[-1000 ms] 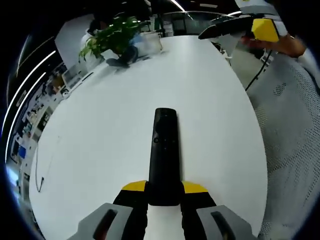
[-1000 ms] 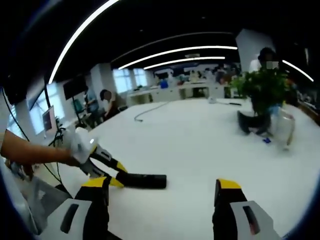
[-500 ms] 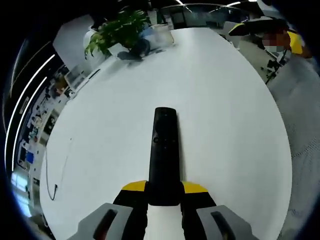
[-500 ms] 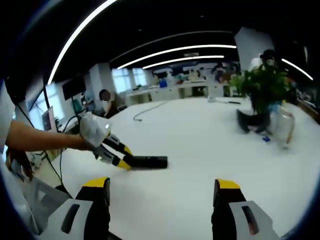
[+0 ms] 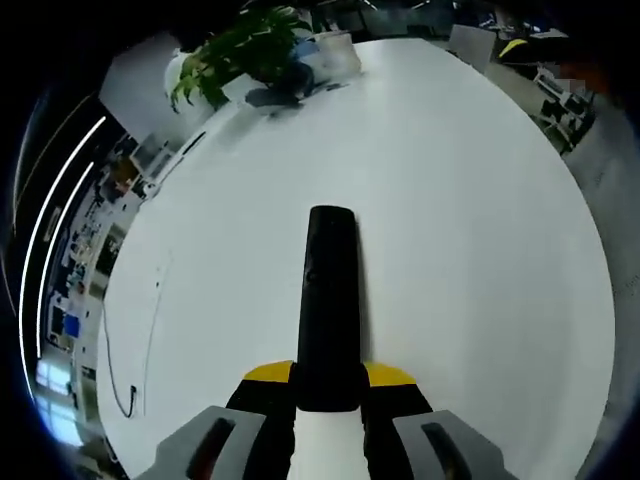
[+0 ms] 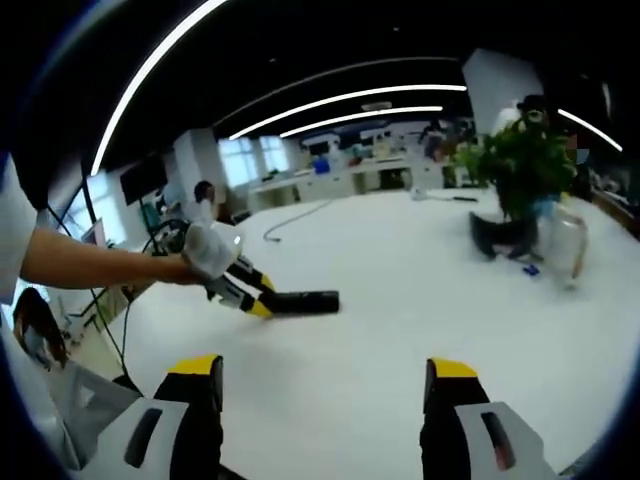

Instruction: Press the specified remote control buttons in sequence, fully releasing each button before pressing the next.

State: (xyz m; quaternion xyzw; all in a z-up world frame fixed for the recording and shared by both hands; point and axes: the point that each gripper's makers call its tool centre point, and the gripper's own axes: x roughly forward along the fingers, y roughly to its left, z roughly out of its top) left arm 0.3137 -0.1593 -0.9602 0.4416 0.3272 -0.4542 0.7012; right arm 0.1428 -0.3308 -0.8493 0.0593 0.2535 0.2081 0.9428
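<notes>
Remote control [image 5: 327,305], black and slim, is clamped at its near end between the yellow-tipped jaws of the left tool [image 5: 328,378], and it is pointed toward 12 o'clock in the left gripper view, above the white tabletop [image 5: 480,250]. A potted plant [image 5: 245,50] is seen at 11 o'clock at the far edge of the tabletop, and a thin dark cable [image 5: 125,350] is laid near 9 o'clock.

In the right gripper view, the right tool [image 6: 320,375] is spread wide with nothing between its jaws. At 9 o'clock the left tool [image 6: 262,303] is seen gripped by a person's hand [image 6: 205,255], the remote control [image 6: 300,301] being held out level from it toward 3 o'clock, above the tabletop [image 6: 400,290]. The potted plant [image 6: 515,170] is seen at 2 o'clock, with a clear container [image 6: 562,250] just beside it.
</notes>
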